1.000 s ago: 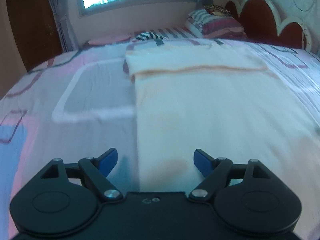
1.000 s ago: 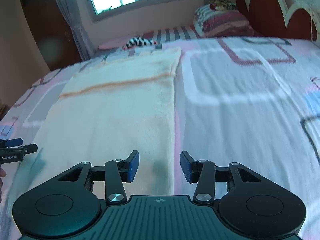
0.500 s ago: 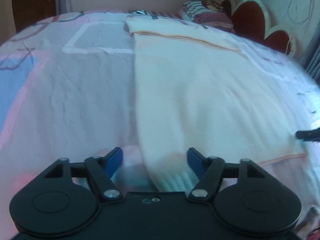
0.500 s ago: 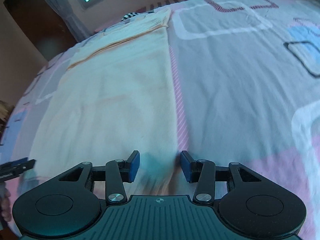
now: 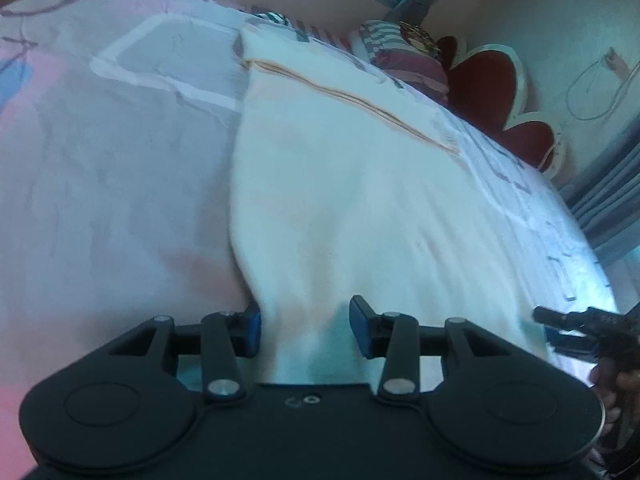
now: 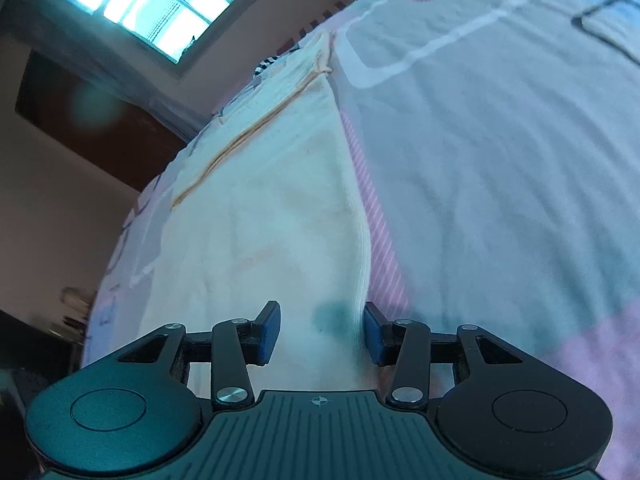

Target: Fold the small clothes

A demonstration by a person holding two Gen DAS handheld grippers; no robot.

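Cloth [image 5: 340,184]: cream knit garment with a thin orange stripe [image 5: 360,102] near its far end, lying flat and lengthwise on the patterned bedsheet [image 5: 100,168]; far end reaches toward the pillows [image 5: 404,56] and headboard [image 5: 504,96].

Left gripper [image 5: 305,326]: fingers spread, set low over the near left corner of the garment; left pad [image 5: 252,330] sits at the cloth's left edge, right pad [image 5: 360,330] over the fabric; nothing pinched yet.

Right gripper [image 6: 320,332]: fingers likewise spread, straddling the near right edge of the garment; right pad [image 6: 374,338] lies just at the cloth's border, left pad [image 6: 269,332] over the fabric; no grip yet. Its tips also show at the right margin of the left wrist view.

Step in hand, as judged: taking hold of the two near corners ahead of a fold. Next move likely calls for both pairs of fingers to close on the fabric together, catching the cloth only and not the sheet beneath; then a level lift and carry toward the striped end so the edges line up.

Hard to make out: both views blurred; the near hem is hidden under the gripper bodies, so whether the pads touch the cloth cannot be told; garment type unclear; window [image 6: 156,4] overexposed.
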